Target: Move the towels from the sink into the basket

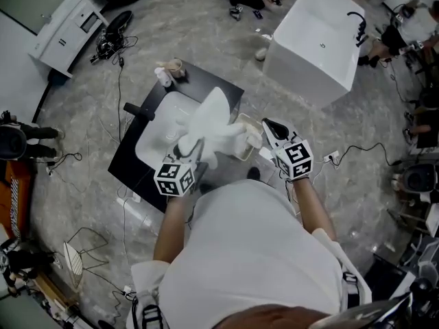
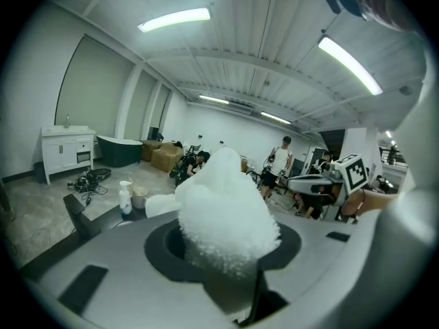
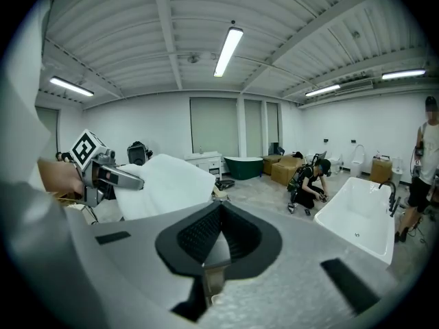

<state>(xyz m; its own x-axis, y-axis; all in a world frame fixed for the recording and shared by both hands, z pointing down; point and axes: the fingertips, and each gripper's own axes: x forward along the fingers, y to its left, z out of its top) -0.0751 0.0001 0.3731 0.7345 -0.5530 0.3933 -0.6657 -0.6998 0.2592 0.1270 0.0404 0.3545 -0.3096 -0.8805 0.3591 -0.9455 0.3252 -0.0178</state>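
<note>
Towel point(image 1: 214, 123) looks soft and light above the sink point(image 1: 152, 144) — left gripper point(image 2: 230, 258) pinches its bunched top; right gripper point(image 3: 211, 242) pressed together, empty.

Two grey handheld grippers point(image 1: 186, 148) point(image 1: 269, 125) — one fluffy white towel point(image 1: 214, 123), one white sink point(image 1: 154, 141), one cream-coloured basket point(image 1: 250, 144) — one white rectangular bathtub point(image 1: 312, 40).

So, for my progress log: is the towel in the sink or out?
Out, it seems: the left gripper holds the towel in shut jaws, raised above the sink.
</note>
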